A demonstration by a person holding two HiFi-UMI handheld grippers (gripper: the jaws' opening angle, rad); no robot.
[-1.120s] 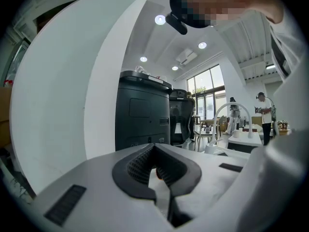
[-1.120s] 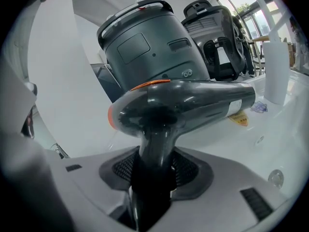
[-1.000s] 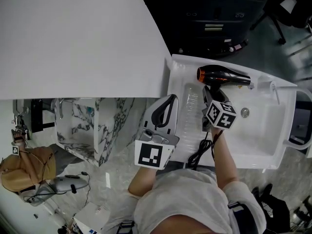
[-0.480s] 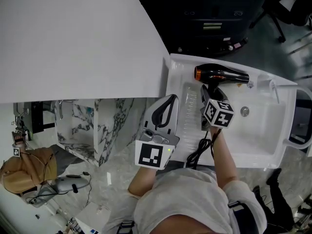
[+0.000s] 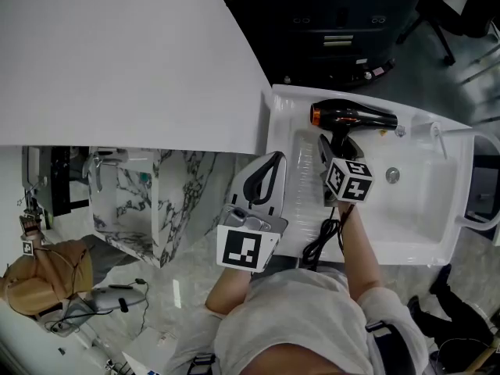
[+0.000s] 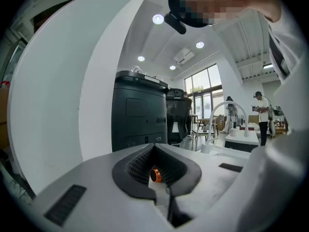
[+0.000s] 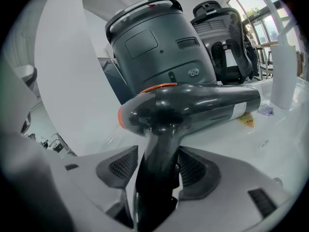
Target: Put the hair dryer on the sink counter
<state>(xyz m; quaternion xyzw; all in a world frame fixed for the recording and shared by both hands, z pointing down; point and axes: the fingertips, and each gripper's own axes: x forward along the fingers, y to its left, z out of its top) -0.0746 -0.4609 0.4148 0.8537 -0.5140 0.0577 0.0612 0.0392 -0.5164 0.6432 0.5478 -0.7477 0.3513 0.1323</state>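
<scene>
In the head view, the hair dryer's handle runs toward 6 o'clock and is hidden under the right claw, whose jaws have just been opening around it. The right gripper view's bottom edge cuts the handle off. Past the left claw, only the dryer's orange ring shows.

The hair dryer lies on the surface along the strip behind the basin, its barrel running crosswise and its handle reaching toward the person, just left of the basin. The drain sits in the basin, the faucet stands at the basin's far right corner, and the cord trails left of the basin over the surface's near edge. A wide panel stretches away well left of the basin.
</scene>
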